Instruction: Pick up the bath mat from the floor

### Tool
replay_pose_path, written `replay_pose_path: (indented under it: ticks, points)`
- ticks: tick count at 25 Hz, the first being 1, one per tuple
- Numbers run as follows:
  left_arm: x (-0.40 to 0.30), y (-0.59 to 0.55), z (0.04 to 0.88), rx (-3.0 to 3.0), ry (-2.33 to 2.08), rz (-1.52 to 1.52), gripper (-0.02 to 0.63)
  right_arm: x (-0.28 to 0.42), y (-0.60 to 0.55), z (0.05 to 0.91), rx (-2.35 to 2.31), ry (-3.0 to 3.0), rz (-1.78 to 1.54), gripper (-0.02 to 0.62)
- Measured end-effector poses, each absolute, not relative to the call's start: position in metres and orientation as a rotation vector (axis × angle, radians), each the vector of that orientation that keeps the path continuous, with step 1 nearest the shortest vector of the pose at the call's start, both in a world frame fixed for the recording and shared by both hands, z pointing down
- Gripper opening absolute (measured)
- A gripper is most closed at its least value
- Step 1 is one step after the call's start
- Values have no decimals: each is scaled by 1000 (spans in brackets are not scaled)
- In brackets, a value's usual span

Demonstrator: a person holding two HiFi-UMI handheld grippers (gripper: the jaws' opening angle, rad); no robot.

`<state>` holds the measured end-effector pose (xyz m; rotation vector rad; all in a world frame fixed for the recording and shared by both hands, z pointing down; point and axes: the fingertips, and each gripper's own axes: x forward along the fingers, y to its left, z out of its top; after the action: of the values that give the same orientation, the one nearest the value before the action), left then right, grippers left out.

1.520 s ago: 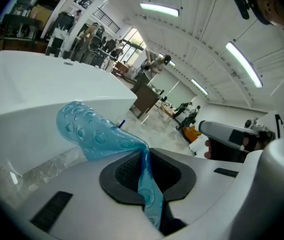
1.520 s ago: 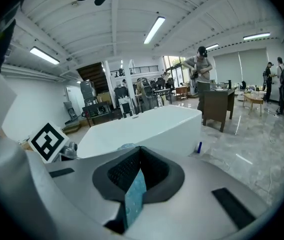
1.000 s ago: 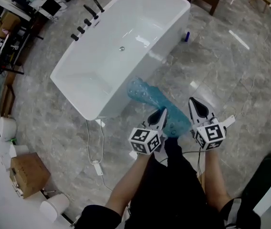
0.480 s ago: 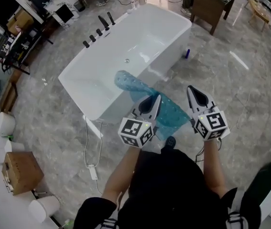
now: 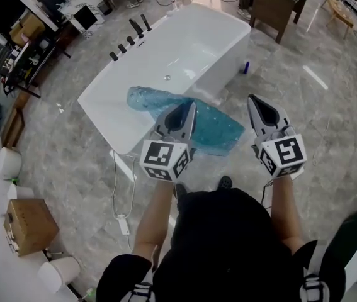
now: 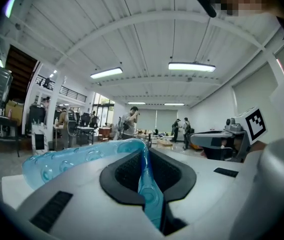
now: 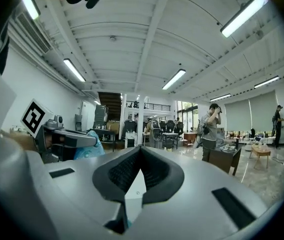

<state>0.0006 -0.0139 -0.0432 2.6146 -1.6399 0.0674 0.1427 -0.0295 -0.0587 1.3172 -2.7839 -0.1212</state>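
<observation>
The bath mat (image 5: 213, 124) is translucent blue with suction bumps. It hangs off the floor in front of the white bathtub (image 5: 197, 49), and its far end reaches over the tub's near rim. My left gripper (image 5: 186, 107) is shut on the mat's edge. In the left gripper view the blue mat (image 6: 71, 159) runs between the dark pads and curls off to the left of the gripper (image 6: 144, 151). My right gripper (image 5: 255, 104) is held beside the mat's right end, apart from it, with its jaws together. In its own view the right gripper (image 7: 140, 150) holds nothing I can make out.
Black tap fittings (image 5: 128, 39) stand at the tub's far left corner. A small blue bottle (image 5: 246, 67) sits on the grey marble floor by the tub's right end. A white cable (image 5: 118, 194), a cardboard box (image 5: 27, 225) and white rolls (image 5: 58, 272) lie at the left. People stand far off.
My left gripper has risen and moved left with the mat, which has come up off the floor and swung over the tub's rim. The right gripper has stayed near the mat's right end.
</observation>
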Motion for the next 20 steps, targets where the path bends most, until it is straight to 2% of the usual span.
replay_pose_path:
  ticks: [20]
  points:
    - [1,-10,-37,2575,-1700,89,38,159,-11,-57,1313,-2787,-117,11]
